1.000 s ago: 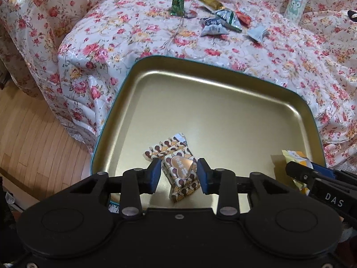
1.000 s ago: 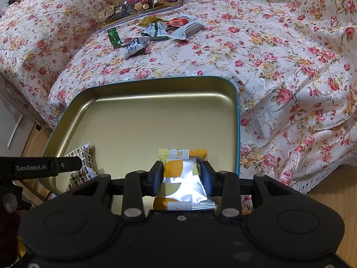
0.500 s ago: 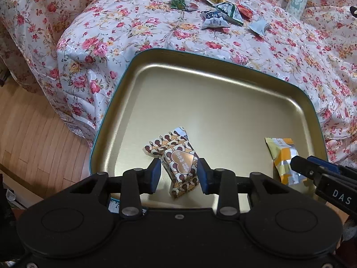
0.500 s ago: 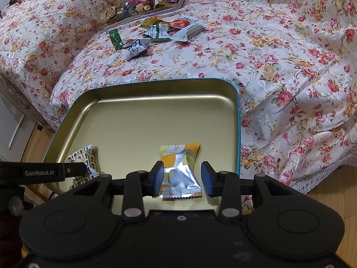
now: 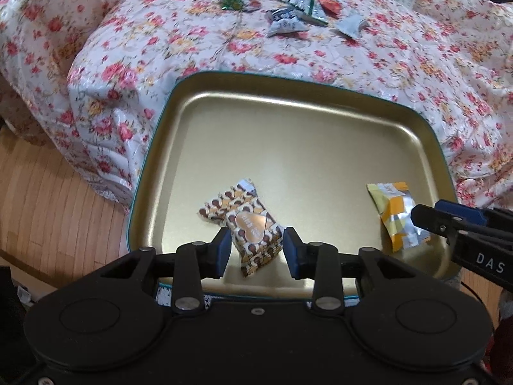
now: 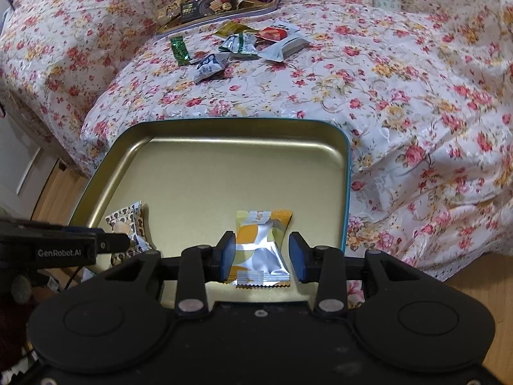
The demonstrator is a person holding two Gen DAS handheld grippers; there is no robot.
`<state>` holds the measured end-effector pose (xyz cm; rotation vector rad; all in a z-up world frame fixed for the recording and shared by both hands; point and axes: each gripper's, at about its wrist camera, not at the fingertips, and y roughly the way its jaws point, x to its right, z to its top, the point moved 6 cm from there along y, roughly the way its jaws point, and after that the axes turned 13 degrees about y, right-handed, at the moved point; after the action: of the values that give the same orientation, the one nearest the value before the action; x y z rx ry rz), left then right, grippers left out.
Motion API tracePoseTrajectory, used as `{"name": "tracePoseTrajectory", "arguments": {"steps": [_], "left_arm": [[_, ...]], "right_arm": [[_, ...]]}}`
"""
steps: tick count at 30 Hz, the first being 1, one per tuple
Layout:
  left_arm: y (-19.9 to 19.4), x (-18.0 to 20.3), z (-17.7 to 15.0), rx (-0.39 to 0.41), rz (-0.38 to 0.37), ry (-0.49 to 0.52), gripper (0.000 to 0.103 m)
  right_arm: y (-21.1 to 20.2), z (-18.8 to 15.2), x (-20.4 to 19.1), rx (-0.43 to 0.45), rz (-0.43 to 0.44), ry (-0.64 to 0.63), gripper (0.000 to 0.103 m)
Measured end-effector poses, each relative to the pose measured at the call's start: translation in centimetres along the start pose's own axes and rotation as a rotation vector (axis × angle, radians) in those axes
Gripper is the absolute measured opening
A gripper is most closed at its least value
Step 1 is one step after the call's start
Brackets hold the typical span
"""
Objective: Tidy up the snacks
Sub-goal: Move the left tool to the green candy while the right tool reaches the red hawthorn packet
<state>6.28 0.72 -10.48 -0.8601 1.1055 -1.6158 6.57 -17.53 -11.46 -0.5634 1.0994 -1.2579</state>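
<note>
Snacks: two wrapped packets lie loose in the gold metal tray (image 5: 288,96), a brown-patterned packet (image 5: 243,224) beneath the open left gripper (image 5: 256,248) and an orange-and-silver foil packet (image 6: 259,250) beneath the open right gripper (image 6: 261,256); about six loose wrapped snacks (image 6: 237,48) remain on the floral cloth (image 6: 400,96); risk: the tray, seemingly overhanging the edge, could tip if pressed.

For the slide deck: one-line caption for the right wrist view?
Open right gripper above a yellow-and-silver snack packet lying in the gold tray.
</note>
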Motion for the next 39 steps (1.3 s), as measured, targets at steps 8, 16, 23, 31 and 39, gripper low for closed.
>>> {"name": "tracePoseTrajectory", "arguments": {"steps": [8, 16, 23, 31, 39], "left_arm": [[-1.2, -1.4, 2.9, 0.045, 0.091, 0.066, 0.044], [-3.0, -3.9, 7.4, 0.157, 0.178, 0.099, 0.046], [-3.6, -7.0, 12.4, 0.214, 0.208, 0.047, 0.046], [-2.8, -9.9, 16.8, 0.249, 0.211, -0.033, 0.046], [-0.2, -11.2, 20.9, 0.261, 0.207, -0.081, 0.046]], "right_arm": [[-0.2, 1.1, -1.6, -0.057, -0.009, -0.124, 0.040], [-0.4, 3.8, -4.3, -0.041, -0.026, -0.254, 0.040], [-0.1, 8.8, -5.1, 0.032, -0.039, -0.263, 0.040], [1.7, 14.6, -4.2, 0.076, -0.041, -0.181, 0.041], [4.5, 18.7, -4.3, 0.160, -0.039, -0.142, 0.041]]}}
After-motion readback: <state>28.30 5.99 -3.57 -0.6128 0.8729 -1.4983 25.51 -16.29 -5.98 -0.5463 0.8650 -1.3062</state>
